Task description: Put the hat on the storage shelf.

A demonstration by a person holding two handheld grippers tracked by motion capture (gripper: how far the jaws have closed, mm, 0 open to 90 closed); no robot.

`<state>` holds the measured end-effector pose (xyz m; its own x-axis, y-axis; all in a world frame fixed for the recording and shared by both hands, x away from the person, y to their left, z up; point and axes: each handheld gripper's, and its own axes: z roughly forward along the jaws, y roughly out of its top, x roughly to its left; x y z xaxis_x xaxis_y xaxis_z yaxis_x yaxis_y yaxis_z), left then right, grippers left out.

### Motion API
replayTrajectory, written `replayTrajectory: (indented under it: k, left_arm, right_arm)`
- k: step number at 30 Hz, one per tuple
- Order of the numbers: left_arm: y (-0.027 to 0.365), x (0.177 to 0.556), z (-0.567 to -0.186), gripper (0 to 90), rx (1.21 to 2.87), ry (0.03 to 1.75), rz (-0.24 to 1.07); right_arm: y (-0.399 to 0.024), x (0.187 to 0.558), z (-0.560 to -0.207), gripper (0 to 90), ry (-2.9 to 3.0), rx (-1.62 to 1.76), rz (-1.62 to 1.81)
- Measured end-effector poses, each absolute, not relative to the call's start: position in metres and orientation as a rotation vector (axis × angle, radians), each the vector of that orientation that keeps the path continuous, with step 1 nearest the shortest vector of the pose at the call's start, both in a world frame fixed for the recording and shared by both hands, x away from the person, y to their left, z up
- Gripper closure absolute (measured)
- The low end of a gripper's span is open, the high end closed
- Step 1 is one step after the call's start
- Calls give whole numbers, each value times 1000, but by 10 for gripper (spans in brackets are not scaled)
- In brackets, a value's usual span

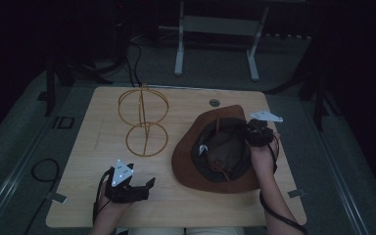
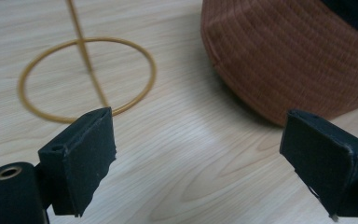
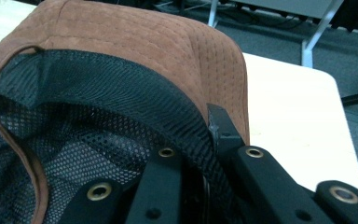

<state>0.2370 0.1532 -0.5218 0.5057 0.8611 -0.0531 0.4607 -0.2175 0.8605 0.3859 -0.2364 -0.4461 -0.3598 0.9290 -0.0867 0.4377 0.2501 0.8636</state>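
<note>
Lying crown-down on the right half of the table [image 1: 78,205], the brown hat [image 1: 183,161] shows its dark mesh lining upward, and the right gripper [image 1: 254,133] has hold of it at the far right part of the brim. In the right gripper view the jaws stand close together with the brim and mesh lining [image 3: 121,107] pinched between them, one jaw inside the crown opening, the other outside against the suede.

The wire hat stand [image 1: 143,120] stands upright on the left half of the table, its base ring [image 2: 86,79] flat on the wood and its round head frame rising behind it. From the clamped brim the stand lies to the left, slightly farther back on the table, and apart from the hat; the nearest edge of the brim and the base ring do not touch.

The left gripper [image 1: 139,188] hovers near the front edge of the table, jaws spread wide and empty, pointing toward the gap between the stand's ring and the hat's near-left brim. It is the nearer of the two to both the stand and the free side of the hat.

My reading is that the hat is meant for the stand, so it has to be lifted, turned crown-up and carried leftward. The left gripper is well placed to take the opposite brim or steady the stand.
</note>
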Motion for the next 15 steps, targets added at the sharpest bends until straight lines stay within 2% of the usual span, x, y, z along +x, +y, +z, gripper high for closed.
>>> replayTrajectory:
  k: [15]
  left_arm:
    - [102,267,-472,120,1940,942,577]
  right_arm:
    - [-238,359,-436,846,1887,1193,1090]
